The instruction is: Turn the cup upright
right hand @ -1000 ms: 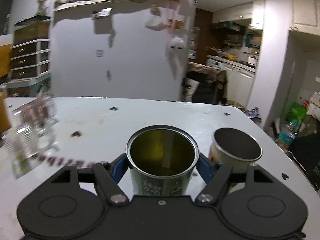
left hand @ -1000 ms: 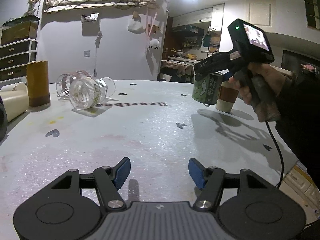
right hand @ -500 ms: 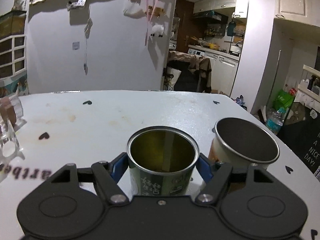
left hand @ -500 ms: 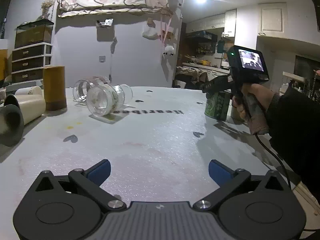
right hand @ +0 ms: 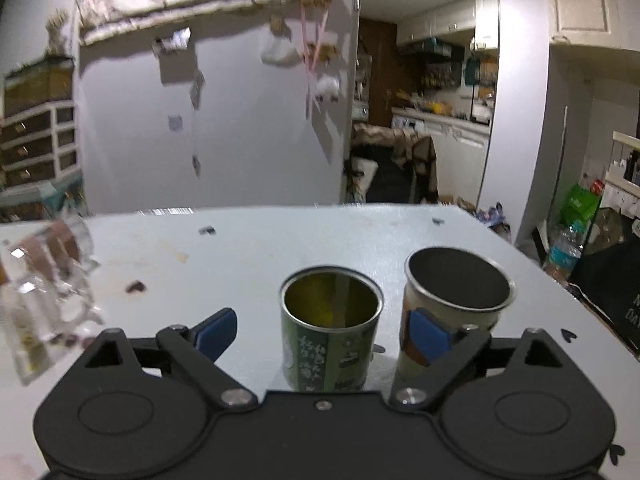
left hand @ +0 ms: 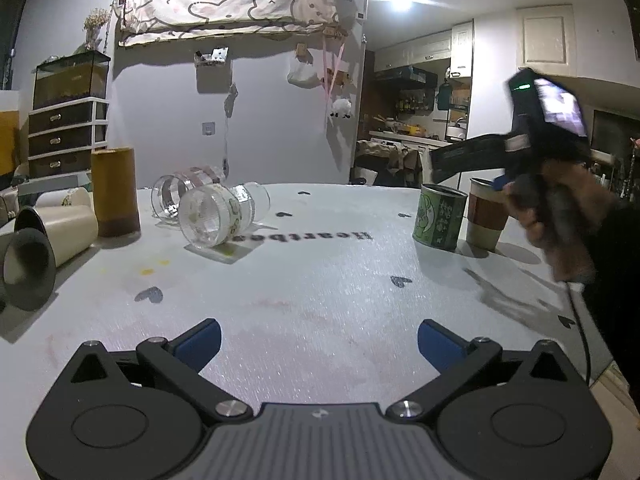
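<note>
A green patterned cup (right hand: 330, 332) stands upright on the white table (right hand: 248, 248), also in the left wrist view (left hand: 439, 216). My right gripper (right hand: 324, 330) is open, jaws spread clear of the cup's sides, raised a little behind it. A brown-banded paper cup (right hand: 456, 304) stands upright just right of it. My left gripper (left hand: 318, 342) is open and empty over the near table. Two clear glass cups (left hand: 218, 214) lie on their sides at the far left, blurred in the right wrist view (right hand: 44, 292).
A cream cup with a dark rim (left hand: 44, 248) lies on its side at the left edge. A tall brown cylinder (left hand: 115, 192) stands behind it. The table's right edge (left hand: 588, 344) is close to the person's arm.
My right gripper has opened and let go of the green cup, which now stands on the table. My left gripper has opened wider and pulled back.
</note>
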### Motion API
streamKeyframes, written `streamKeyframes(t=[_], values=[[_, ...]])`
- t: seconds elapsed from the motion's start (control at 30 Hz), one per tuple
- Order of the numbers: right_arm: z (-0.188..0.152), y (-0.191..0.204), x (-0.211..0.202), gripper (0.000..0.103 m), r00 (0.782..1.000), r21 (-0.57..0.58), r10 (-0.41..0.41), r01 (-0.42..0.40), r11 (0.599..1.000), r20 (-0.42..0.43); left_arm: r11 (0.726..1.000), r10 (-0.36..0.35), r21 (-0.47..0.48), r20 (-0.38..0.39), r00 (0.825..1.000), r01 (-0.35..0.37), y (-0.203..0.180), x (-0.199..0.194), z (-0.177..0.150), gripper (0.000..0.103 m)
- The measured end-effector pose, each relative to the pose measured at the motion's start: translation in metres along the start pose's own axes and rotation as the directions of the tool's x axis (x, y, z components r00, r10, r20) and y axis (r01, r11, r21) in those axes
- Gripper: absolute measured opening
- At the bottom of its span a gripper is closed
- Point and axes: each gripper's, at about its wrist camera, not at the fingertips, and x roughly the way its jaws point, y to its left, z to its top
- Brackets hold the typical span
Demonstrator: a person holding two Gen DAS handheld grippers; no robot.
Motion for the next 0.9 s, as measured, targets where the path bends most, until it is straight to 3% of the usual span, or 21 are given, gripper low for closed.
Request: streamKeyframes(t=[0.47,0.9], values=[[-0.034,-0.024,-0.119,0.103,0.981,0.008,0.035,-0.037,0.999,0.191,0.999,0.043,-0.018,0.074,0.996,-0.042,0.003,-0.012,0.038,0.103],[-0.089,-0.036,-0.176,0.103,0.974,0.024,0.063,-0.070,0.997,0.216,0.998,0.057,-0.019,0.077,0.995,-0.056,-0.006,-0.018,0.040,0.103]])
